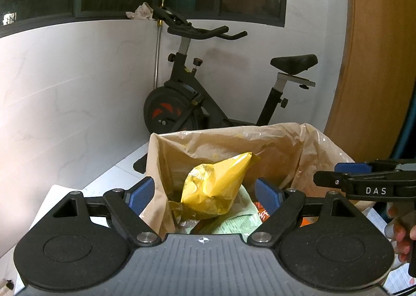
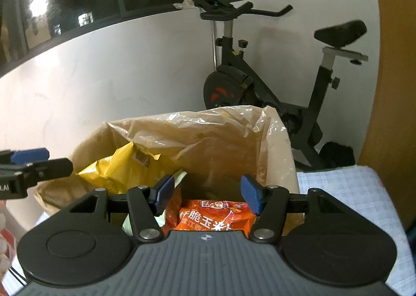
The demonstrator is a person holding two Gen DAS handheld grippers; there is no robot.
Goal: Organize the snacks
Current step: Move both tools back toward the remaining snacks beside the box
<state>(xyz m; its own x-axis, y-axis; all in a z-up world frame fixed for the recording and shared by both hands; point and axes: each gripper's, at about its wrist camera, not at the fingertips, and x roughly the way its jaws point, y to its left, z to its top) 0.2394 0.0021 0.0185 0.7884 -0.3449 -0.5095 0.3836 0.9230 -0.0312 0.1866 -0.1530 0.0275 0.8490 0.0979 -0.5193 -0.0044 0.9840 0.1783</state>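
Two hand-held grippers hovered over one container, a cardboard box (image 1: 161,166) lined with a loose clear plastic bag (image 1: 260,140).

Going from the left, the left hand-held gripper (image 1: 205,195) stood with its blue pads spread wide and nothing pressed between them. The crumpled yellow snack bag (image 1: 215,186) sat in line with the gap but lower down, inside the box, leaning toward its left wall. Judging by that, the bag looked already set down rather than carried. Under and beside it lay a pale green packet (image 1: 234,223), mostly covered.

Further right, the right hand-held gripper (image 2: 208,194) was partly open, its pads apart and touching nothing. An orange snack packet (image 2: 215,218) with white lettering lay below the gap, low in the box on its right side, next to the pale green packet. That gripper also showed at the right edge of the left wrist view, with the person's fingers (image 1: 400,233) wrapped on its handle.

Both tools pointed down into the box mouth, probably because snacks were being gathered there. How full the box was could not be told. Behind it stood an exercise bike (image 1: 208,103) against a white wall.
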